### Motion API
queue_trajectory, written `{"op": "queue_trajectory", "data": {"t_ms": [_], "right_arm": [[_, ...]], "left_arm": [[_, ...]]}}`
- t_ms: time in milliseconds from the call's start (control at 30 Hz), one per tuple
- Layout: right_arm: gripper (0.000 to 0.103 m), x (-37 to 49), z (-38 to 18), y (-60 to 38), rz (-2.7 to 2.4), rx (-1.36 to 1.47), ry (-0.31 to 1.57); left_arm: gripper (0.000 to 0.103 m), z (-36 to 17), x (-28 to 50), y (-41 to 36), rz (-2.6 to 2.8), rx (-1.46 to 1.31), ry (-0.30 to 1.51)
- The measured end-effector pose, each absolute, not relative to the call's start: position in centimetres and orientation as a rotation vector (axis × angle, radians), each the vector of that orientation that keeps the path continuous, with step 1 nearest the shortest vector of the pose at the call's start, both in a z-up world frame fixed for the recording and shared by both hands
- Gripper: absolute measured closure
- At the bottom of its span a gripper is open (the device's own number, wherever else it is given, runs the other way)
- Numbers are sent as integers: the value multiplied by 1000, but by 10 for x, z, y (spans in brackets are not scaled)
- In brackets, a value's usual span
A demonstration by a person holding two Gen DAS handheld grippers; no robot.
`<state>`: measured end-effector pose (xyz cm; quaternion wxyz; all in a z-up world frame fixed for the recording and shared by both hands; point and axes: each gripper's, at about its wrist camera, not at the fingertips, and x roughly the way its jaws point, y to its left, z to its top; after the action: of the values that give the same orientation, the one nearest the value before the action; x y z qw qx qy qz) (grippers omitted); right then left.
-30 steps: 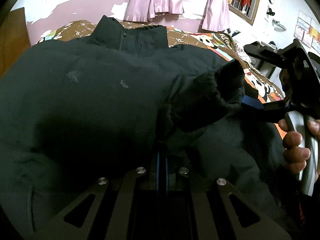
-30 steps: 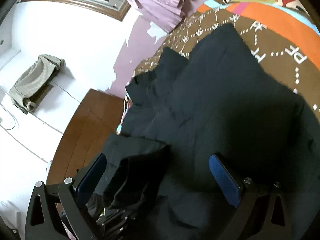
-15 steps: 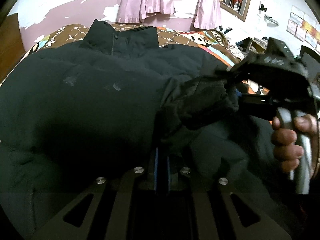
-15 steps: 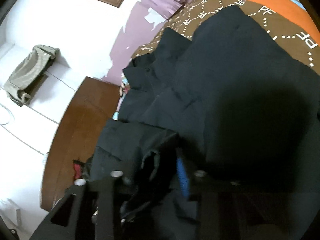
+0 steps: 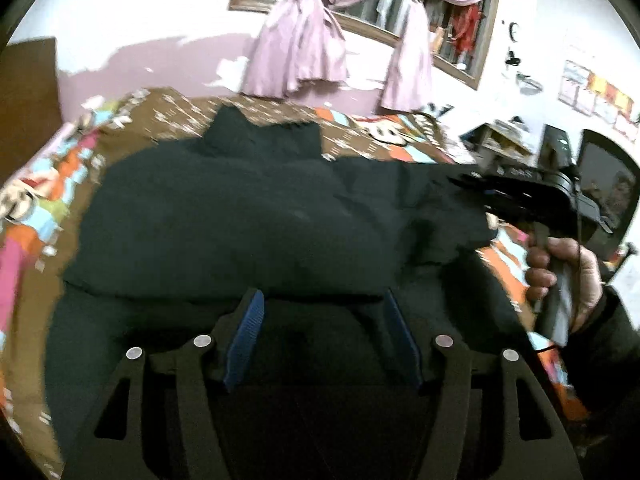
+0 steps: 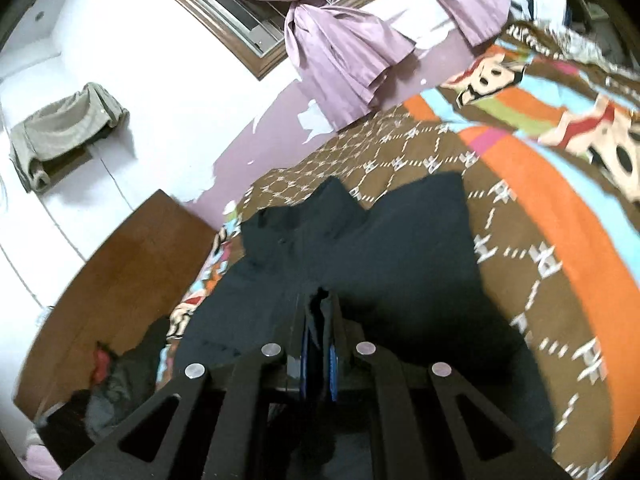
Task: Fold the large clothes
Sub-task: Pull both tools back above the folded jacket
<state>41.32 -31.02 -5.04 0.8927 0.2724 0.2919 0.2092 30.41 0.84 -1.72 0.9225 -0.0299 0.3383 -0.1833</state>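
From the left wrist view, the left gripper (image 5: 322, 336) has its fingers spread, having just opened and let go of the fold it pinched a moment ago; nothing sits between them now. The black jacket (image 5: 248, 220) lies across the patterned bed (image 5: 36, 200), collar toward the curtained window (image 5: 360, 12). At the right edge a hand (image 5: 560, 280) holds the right gripper (image 5: 472, 184), which has the sleeve end lifted off the jacket.

From the right wrist view, the right gripper's fingers (image 6: 306, 344) have just closed and are pressed together on dark jacket cloth. So the sleeve has passed from left to right, which I judge frees the right hand to carry it across the body.
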Motion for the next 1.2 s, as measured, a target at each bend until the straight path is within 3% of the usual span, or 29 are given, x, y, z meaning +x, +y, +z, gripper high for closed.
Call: {"op": "queue_trajectory", "data": {"t_ms": [133,233,267,300,333,400,533,600,633,767,1200], "right_arm": [[96,425,-51,-300,394,418,620],[93,435,-61,-292,358,319,668],[87,435,-63,-290,335,279,661],[74,434,-63,-289,315,237,644],[54,431,-62,-288,291,193,617],[31,426,-57,-286,255,119,563],[30,420,-46,-269,300,-31,504],[33,430,-53,-254,349,-88,562],[33,435,-60,-248,367,-108,595],[34,450,-95,-233,443,-148,726],[30,456,-142,-237,486,-183,766]], "left_arm": [[47,-12,327,29,-249,-47,703],[39,-12,356,34,-249,-33,720],[39,-14,368,32,-272,-29,737],[39,-17,380,29,-298,-24,758],[39,-20,390,28,-313,-23,776],[39,-26,408,24,-334,-26,801],[39,-40,432,18,-308,10,850],[29,-51,439,17,-254,63,893],[19,-58,439,15,-229,97,909],[13,-79,431,10,-219,187,875],[9,-116,442,0,-195,271,902]]}}
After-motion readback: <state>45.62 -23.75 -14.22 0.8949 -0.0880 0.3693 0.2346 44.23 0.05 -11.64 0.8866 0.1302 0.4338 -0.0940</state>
